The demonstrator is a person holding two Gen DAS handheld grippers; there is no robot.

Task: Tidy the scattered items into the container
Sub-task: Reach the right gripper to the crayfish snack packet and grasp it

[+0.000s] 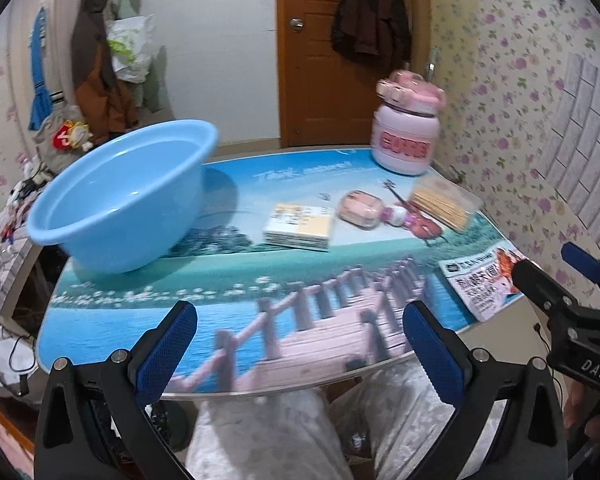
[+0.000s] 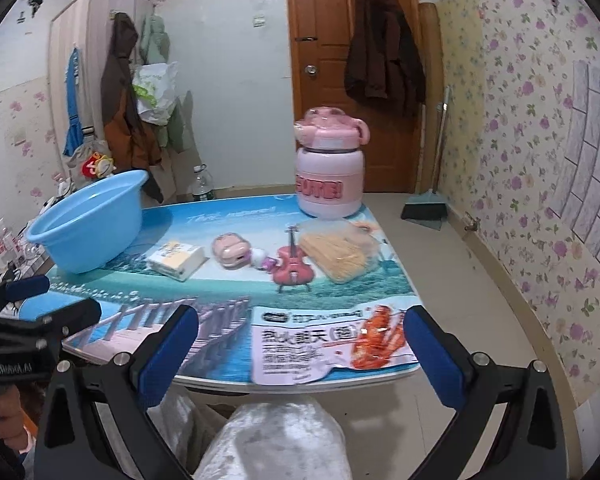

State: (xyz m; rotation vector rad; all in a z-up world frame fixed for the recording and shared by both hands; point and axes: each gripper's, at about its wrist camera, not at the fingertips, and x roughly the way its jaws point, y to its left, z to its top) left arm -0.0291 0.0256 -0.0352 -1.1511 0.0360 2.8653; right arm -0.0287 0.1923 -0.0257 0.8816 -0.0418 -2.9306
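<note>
Ahead of you stands a brown wooden door (image 2: 336,60) with a dark coat (image 2: 384,64) hanging on it. Floral wallpaper (image 2: 520,128) covers the wall to your right, where a broom and dustpan (image 2: 426,208) lean. To your left, jackets (image 2: 124,92) hang beside a pale wardrobe (image 2: 80,64). The floor (image 2: 452,280) is beige tile.

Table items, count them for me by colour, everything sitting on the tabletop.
Blue: 1, the basin
Pink: 3, the jug, the small case, the toy violin
Yellow: 2, the card box, the clear pack of sticks
White printed: 1, the snack packet
Total: 7
</note>
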